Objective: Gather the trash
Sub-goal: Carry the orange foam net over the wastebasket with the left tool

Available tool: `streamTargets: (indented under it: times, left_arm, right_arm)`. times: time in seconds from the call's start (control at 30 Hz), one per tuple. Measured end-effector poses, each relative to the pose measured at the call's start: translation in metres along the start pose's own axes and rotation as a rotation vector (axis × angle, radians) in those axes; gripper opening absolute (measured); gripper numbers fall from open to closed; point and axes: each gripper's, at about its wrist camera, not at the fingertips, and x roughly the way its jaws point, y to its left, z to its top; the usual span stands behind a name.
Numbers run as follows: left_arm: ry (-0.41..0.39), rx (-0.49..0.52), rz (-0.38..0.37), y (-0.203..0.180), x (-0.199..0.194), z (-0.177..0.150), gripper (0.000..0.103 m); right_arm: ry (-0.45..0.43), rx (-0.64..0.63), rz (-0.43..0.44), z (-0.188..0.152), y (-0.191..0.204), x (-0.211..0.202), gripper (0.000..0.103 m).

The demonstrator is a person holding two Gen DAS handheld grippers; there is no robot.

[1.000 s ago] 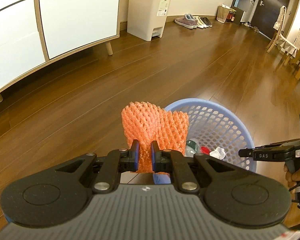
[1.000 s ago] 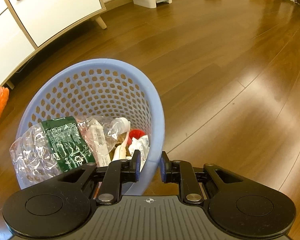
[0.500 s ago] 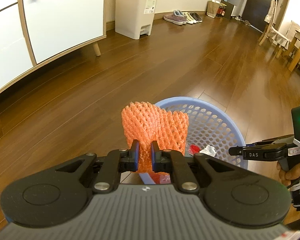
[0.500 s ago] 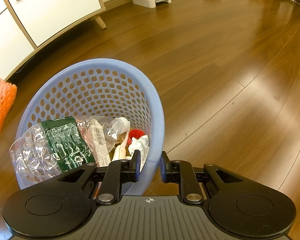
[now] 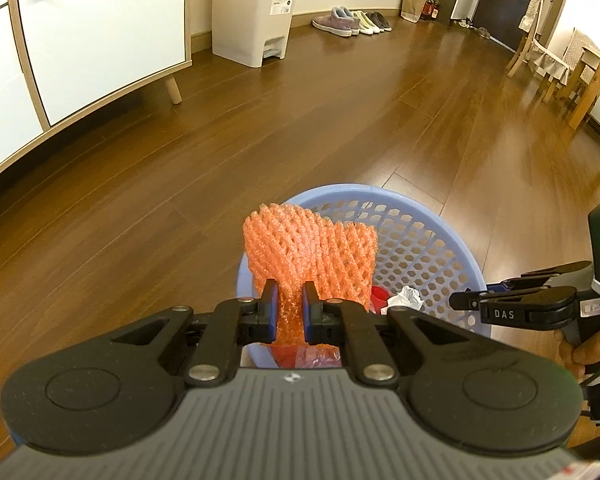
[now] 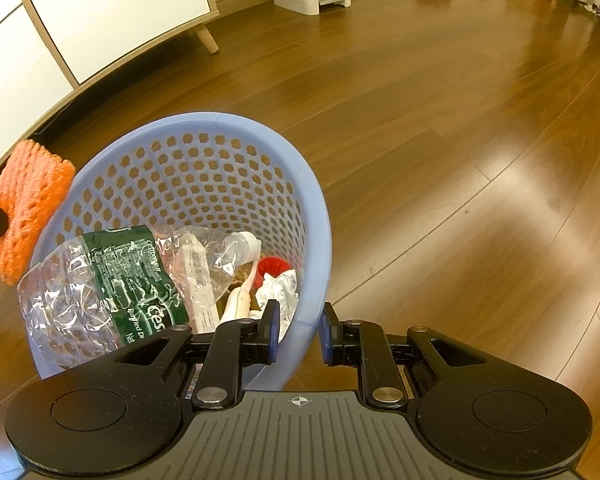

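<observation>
- Left wrist view: left gripper (image 5: 290, 306) is clamped on a crumpled orange foam fruit net (image 5: 310, 252), which is held over the 9 o'clock rim of the round blue perforated plastic basket (image 5: 428, 240).
- Right gripper (image 6: 299, 334) pinches the basket's 5 o'clock rim.
- Crushed clear plastic bottle with green label (image 6: 128, 280), white tissue wad (image 6: 278, 290) and something red (image 6: 274, 267) sit inside.

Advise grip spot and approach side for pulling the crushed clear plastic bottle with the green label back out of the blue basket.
Grip the crushed clear plastic bottle with the green label at its base end, which leans up over the near rim of the blue perforated plastic basket. Come from above on the near-left side; the white-capped neck points down among other trash, and the flattened body should fit between the fingers.
</observation>
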Motion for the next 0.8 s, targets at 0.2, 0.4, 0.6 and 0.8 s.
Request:
streamTargets:
  times: [0.2,0.4,0.6,0.8]
  left_arm:
    - [0.015,-0.006,-0.016,-0.001,0.012,0.002,0.009]
    - [0.018,-0.006,-0.029,-0.004,0.021,0.007,0.009]
    - [0.019,-0.008,-0.033,-0.004,0.024,0.008,0.009]
    - [0.022,-0.021,-0.028,0.008,0.016,-0.001,0.009]
  right_arm:
    - [-0.001,-0.006,-0.002,-0.001,0.000,0.001,0.016]
    - [-0.002,-0.008,-0.004,-0.001,0.001,0.001,0.017]
    - [-0.017,-0.046,-0.005,0.005,0.009,-0.003,0.017]
    - [-0.044,-0.105,-0.004,0.013,0.035,-0.015,0.016]
